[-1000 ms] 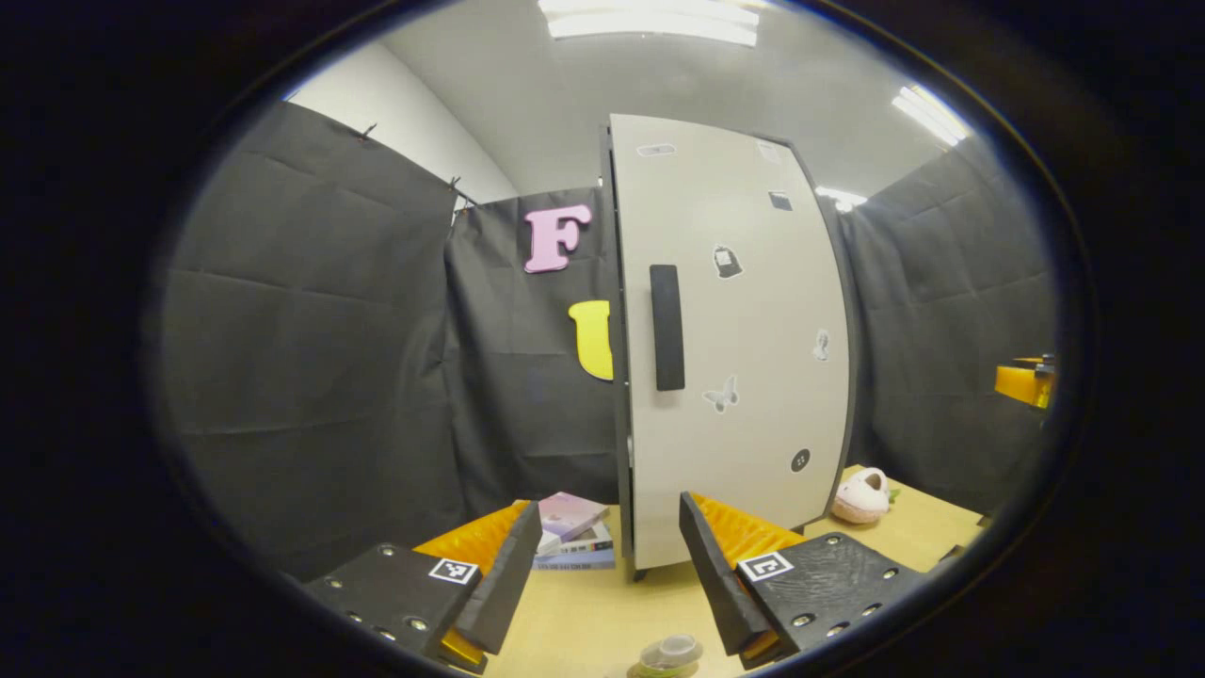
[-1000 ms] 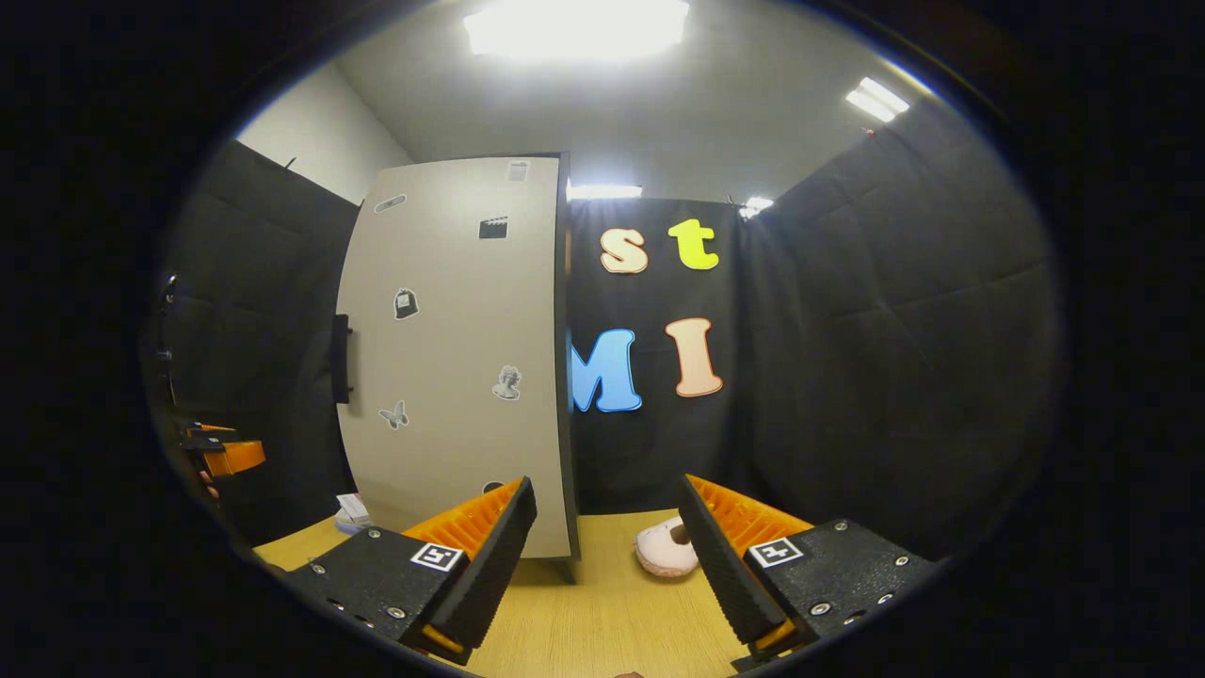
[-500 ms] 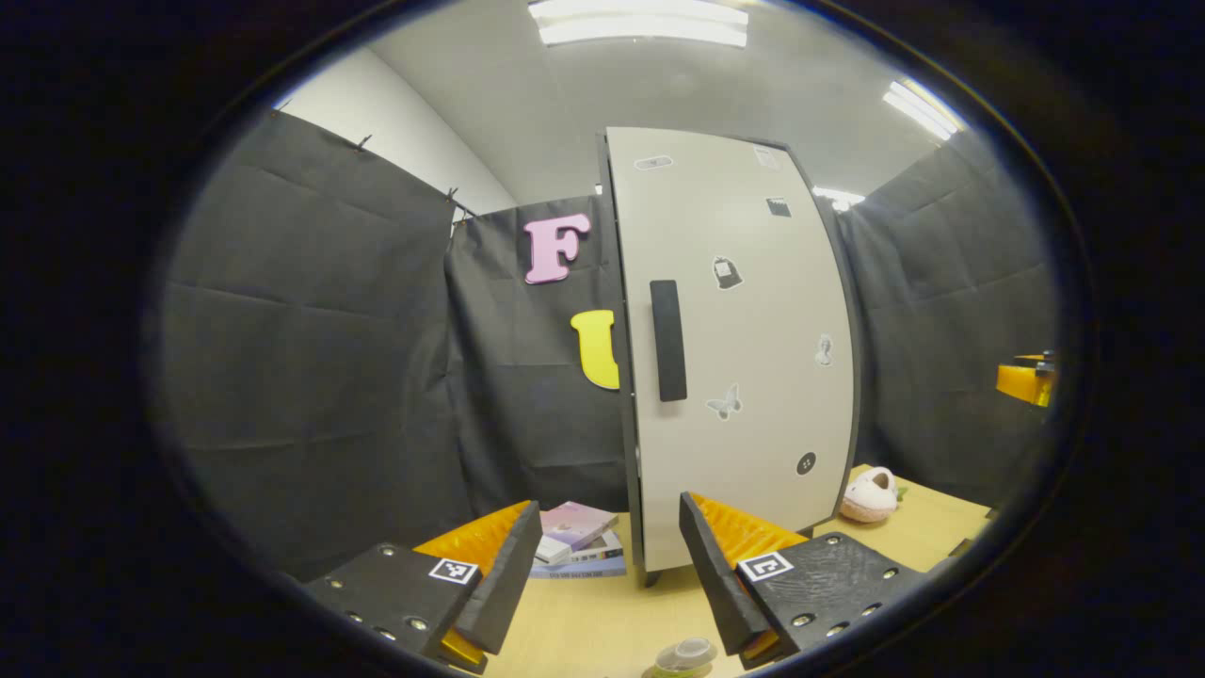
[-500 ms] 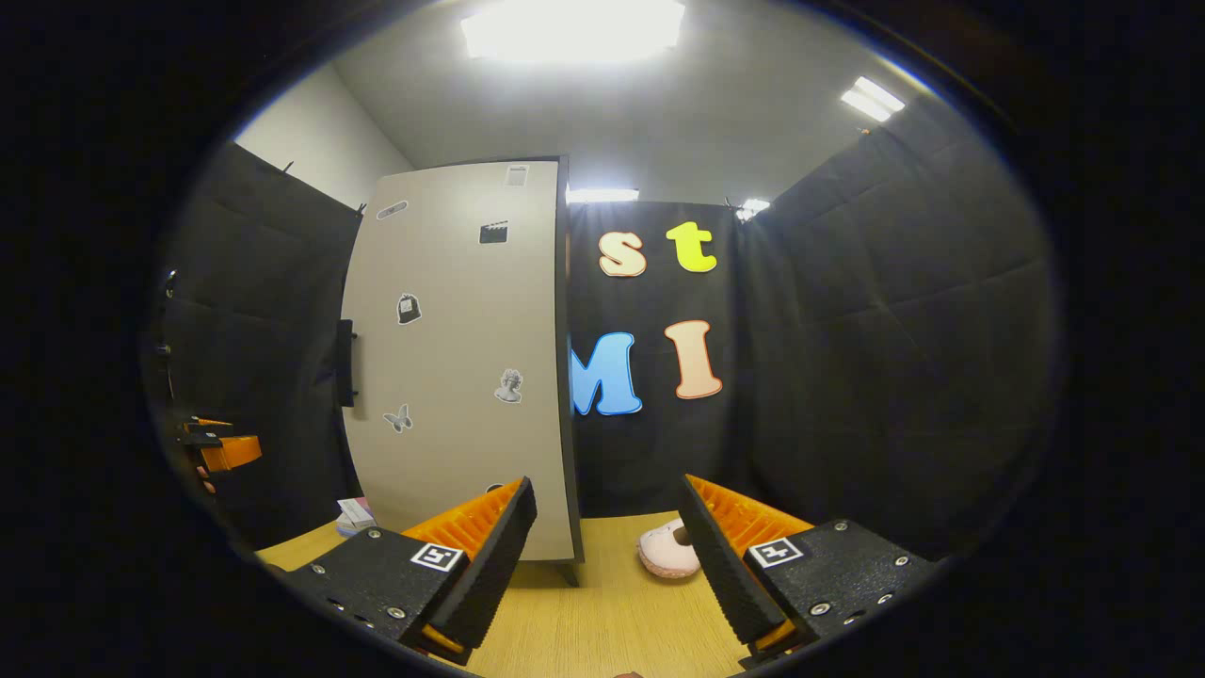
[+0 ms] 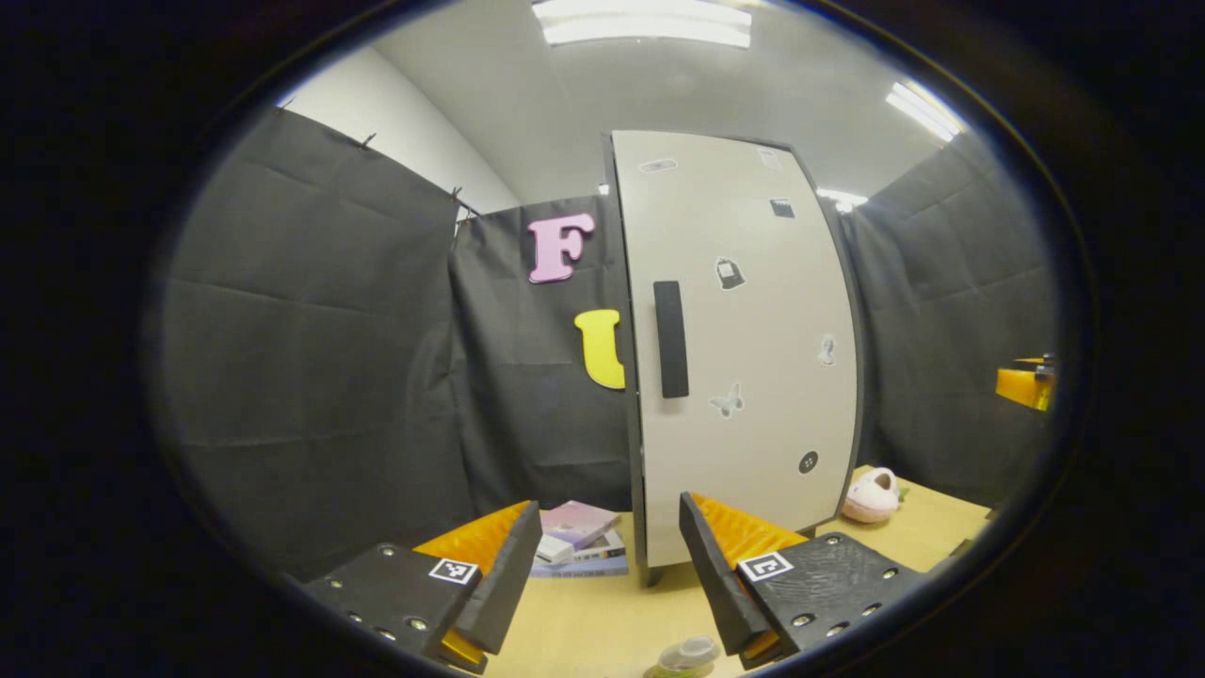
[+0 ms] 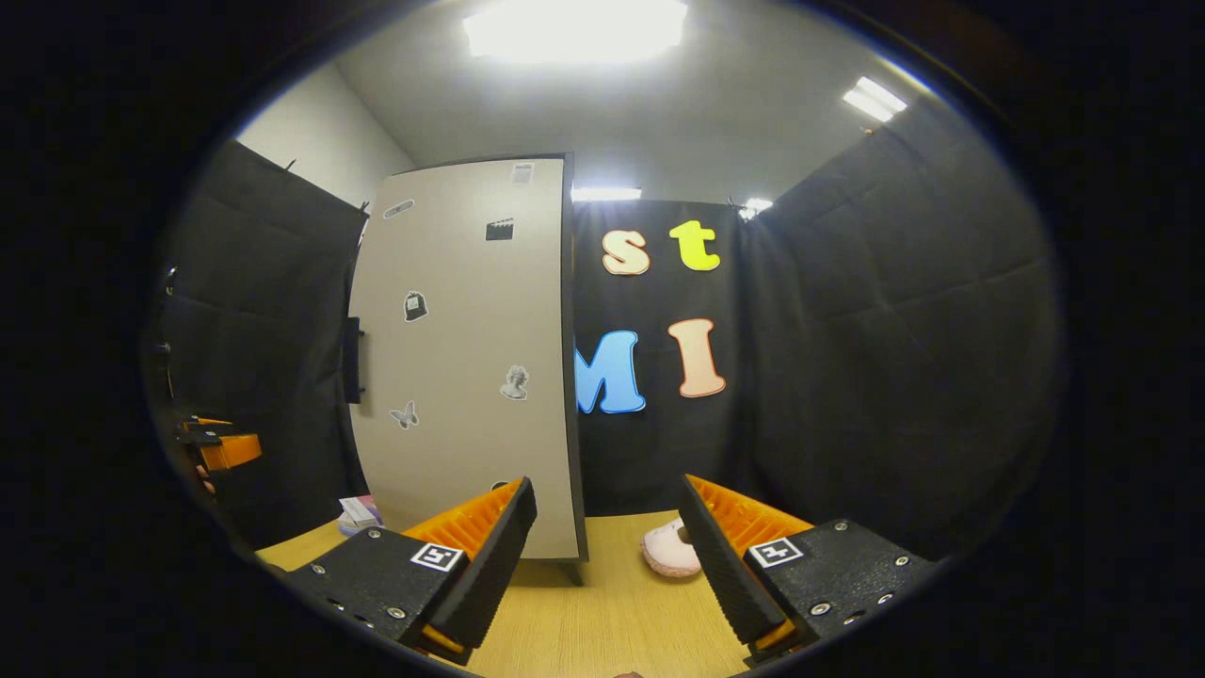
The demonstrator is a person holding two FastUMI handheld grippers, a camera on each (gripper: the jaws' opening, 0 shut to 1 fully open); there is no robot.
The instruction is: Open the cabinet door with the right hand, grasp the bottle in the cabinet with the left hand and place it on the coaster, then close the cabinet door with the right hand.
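**Door shut, nothing started**

I am holding the left gripper (image 5: 607, 574) and right gripper (image 6: 607, 556) off the cabinet (image 5: 744, 348), both with jaws apart and empty. The cabinet door is sitting closed, its handle (image 5: 670, 339) untouched, so every step is remaining. The bottle is staying hidden behind the door. I am judging the round item at the table's near edge (image 5: 682, 654) as possibly the coaster; it is cut off.

recording booth | black cloth walls (image 5: 311, 358) (pinned up) | wooden table (image 6: 602, 621) | ceiling striplights (image 5: 645, 21)

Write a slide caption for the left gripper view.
Open left gripper faces the closed pale cabinet door with its black vertical handle.
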